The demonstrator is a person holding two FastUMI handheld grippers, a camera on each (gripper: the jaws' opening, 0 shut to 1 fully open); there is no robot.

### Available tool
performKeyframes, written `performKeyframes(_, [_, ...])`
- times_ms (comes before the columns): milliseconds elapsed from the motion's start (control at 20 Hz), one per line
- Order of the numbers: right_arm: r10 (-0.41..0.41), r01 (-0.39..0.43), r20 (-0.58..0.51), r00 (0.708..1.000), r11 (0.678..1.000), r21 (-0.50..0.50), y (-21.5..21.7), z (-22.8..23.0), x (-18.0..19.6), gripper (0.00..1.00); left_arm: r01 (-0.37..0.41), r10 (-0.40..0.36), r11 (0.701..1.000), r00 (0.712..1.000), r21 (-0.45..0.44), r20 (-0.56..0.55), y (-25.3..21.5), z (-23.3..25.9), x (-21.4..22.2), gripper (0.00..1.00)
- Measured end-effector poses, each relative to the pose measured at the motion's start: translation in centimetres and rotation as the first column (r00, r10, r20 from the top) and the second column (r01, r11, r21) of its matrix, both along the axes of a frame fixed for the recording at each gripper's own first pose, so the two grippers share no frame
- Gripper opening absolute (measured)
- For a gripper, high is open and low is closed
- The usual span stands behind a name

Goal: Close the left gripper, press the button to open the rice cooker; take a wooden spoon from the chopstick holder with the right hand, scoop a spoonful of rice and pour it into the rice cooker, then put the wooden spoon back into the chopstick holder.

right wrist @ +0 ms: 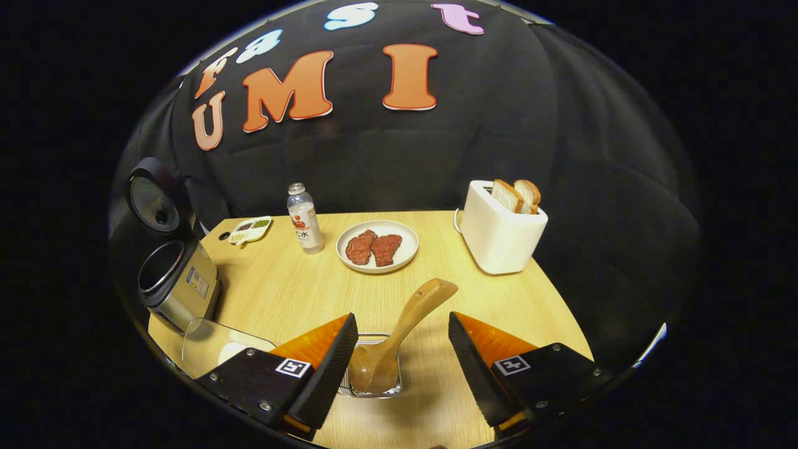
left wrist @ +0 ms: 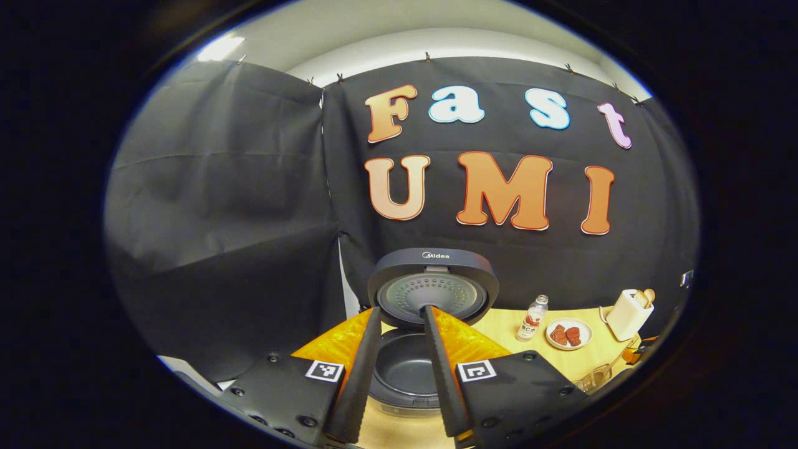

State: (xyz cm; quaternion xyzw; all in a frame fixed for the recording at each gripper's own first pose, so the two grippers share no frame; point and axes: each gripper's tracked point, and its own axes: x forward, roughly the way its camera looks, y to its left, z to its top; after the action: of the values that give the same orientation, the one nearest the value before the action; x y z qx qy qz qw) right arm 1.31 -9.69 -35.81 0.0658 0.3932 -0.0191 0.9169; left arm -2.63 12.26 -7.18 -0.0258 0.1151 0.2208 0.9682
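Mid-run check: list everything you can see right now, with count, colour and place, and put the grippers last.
Dark round rice cooker: one, lid up, empty dark pot, table's left end.
Wooden spoon: one, tan, standing in the holder, handle leaning up toward the toaster.
Wire chopstick holder: one, metal, near edge.
Clear container: one, something white inside, by the cooker.
Small divided dish: one, white, far left.
Clear plastic bottle: one, upright, far side.
White round plate: one, two red-brown pieces on it.
White toaster: one, two toast slices up, far right.
Light wooden table: one.
Left gripper: fingers apart, before the cooker.
Right gripper: open, fingers flanking the spoon, not touching.
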Motion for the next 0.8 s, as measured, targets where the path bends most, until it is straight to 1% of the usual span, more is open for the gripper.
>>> performKeyframes(100, [-0.007,0.009,-0.047,0.999,0.999,0.051,0.4,-1.6,0.6,0.89,0.003,-0.003,1.0,1.0,-0.006,-0.009,-1.3,-0.3,-0.9,0.53])
performKeyframes(150, [-0.008,0.013,-0.061,0.998,0.998,0.069,0.7,-2.4,0.9,0.87,0.002,-0.003,1.0,1.0,-0.007,-0.015,-1.6,-0.8,-1.3,0.61])
performKeyframes(200, [-0.008,0.013,-0.067,0.998,0.997,0.081,0.8,-3.0,1.4,0.81,0.004,-0.004,1.0,1.0,-0.007,-0.022,-2.1,-1.1,-1.5,0.63])
performKeyframes(250, [-0.013,0.02,-0.073,0.997,0.996,0.09,1.0,-3.6,1.8,0.79,0.0,0.0,1.0,1.0,-0.003,-0.027,-2.3,-1.1,-1.9,0.67])
performKeyframes(300, [-0.017,0.025,-0.08,0.997,0.995,0.098,1.1,-4.1,2.3,0.73,0.001,-0.001,1.0,0.999,-0.002,-0.033,-2.7,-1.3,-2.1,0.67])
performKeyframes(350, [-0.03,0.039,-0.089,0.996,0.994,0.106,1.1,-4.6,2.5,0.69,0.001,-0.001,1.0,0.999,0.001,-0.04,-3.0,-1.4,-2.3,0.67])
performKeyframes(400, [-0.045,0.057,-0.115,0.992,0.993,0.106,0.9,-5.3,2.6,0.6,0.005,-0.005,1.0,0.999,0.002,-0.048,-3.3,-1.6,-2.3,0.67])
performKeyframes(450, [-0.06,0.076,-0.13,0.99,0.99,0.119,0.9,-5.7,2.5,0.48,0.014,-0.013,1.0,0.999,0.004,-0.053,-3.7,-1.7,-2.4,0.67])
performKeyframes(500, [-0.087,0.105,-0.129,0.988,0.985,0.138,0.9,-5.6,2.6,0.38,0.02,-0.019,1.0,0.998,0.011,-0.058,-3.9,-1.9,-2.3,0.67])
performKeyframes(550, [-0.112,0.134,-0.136,0.984,0.976,0.17,1.1,-5.5,2.5,0.31,0.028,-0.027,0.999,0.998,0.015,-0.064,-4.1,-2.0,-2.3,0.64])
performKeyframes(600, [-0.125,0.153,-0.142,0.982,0.967,0.205,1.5,-5.4,2.3,0.23,0.036,-0.035,0.999,0.997,0.016,-0.067,-4.2,-2.2,-2.1,0.63])
performKeyframes(650, [-0.133,0.161,-0.139,0.981,0.962,0.219,1.7,-5.1,1.7,0.21,0.049,-0.048,0.999,0.997,0.011,-0.068,-4.5,-2.3,-1.9,0.64])
performKeyframes(700, [-0.139,0.165,-0.126,0.982,0.961,0.222,1.7,-4.8,1.4,0.19,0.059,-0.058,0.998,0.996,0.007,-0.068,-4.7,-2.5,-1.6,0.67])
performKeyframes(800, [-0.15,0.172,-0.109,0.983,0.959,0.224,1.7,-4.1,0.5,0.17,0.082,-0.082,0.997,0.995,0.001,-0.065,-4.9,-2.7,-1.1,0.67])
